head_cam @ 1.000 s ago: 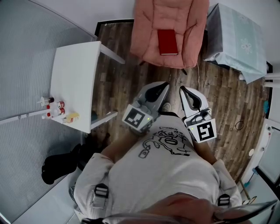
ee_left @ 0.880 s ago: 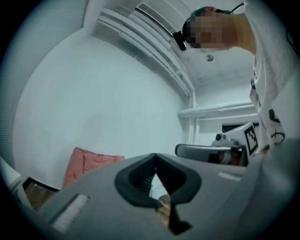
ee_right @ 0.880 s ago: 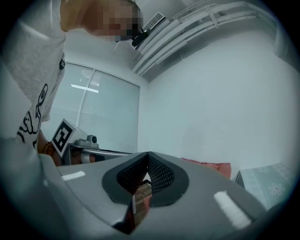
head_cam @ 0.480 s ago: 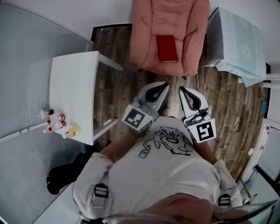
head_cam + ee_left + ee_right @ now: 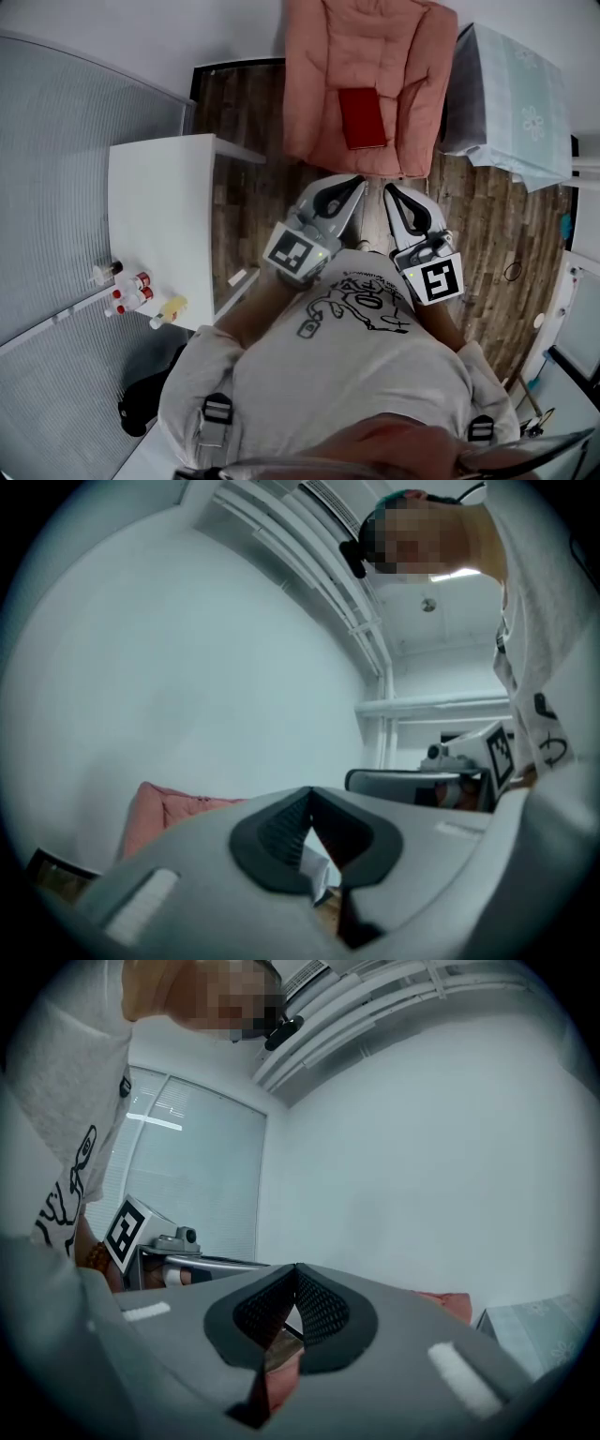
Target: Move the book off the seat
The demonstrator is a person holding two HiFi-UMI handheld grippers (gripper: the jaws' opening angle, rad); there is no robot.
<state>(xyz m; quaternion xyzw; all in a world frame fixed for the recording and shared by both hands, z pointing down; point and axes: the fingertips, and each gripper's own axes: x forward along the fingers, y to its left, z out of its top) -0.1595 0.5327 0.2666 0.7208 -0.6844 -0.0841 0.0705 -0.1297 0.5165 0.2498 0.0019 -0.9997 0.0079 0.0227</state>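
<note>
A dark red book point(image 5: 363, 118) lies flat on the seat cushion of a pink padded armchair point(image 5: 319, 84) at the top of the head view. Both grippers are held close to the person's chest, well short of the chair. My left gripper point(image 5: 353, 185) points up toward the chair's front edge, its jaws shut with nothing between them. My right gripper point(image 5: 394, 192) sits beside it, also shut and empty. In the left gripper view the pads point(image 5: 281, 829) meet at the tips, with the pink chair point(image 5: 173, 810) low at the left. The right gripper's pads point(image 5: 319, 1312) also meet.
A white table point(image 5: 159, 225) stands at the left with small bottles point(image 5: 131, 291) on its near end. A pale blue clothed table point(image 5: 516, 94) stands right of the chair. Wooden floor point(image 5: 253, 197) lies between them. A glass wall runs along the left.
The chair and book have come nearer and lower in the head view, and the white table has slid down and left. Both grippers stay shut against the chest.
</note>
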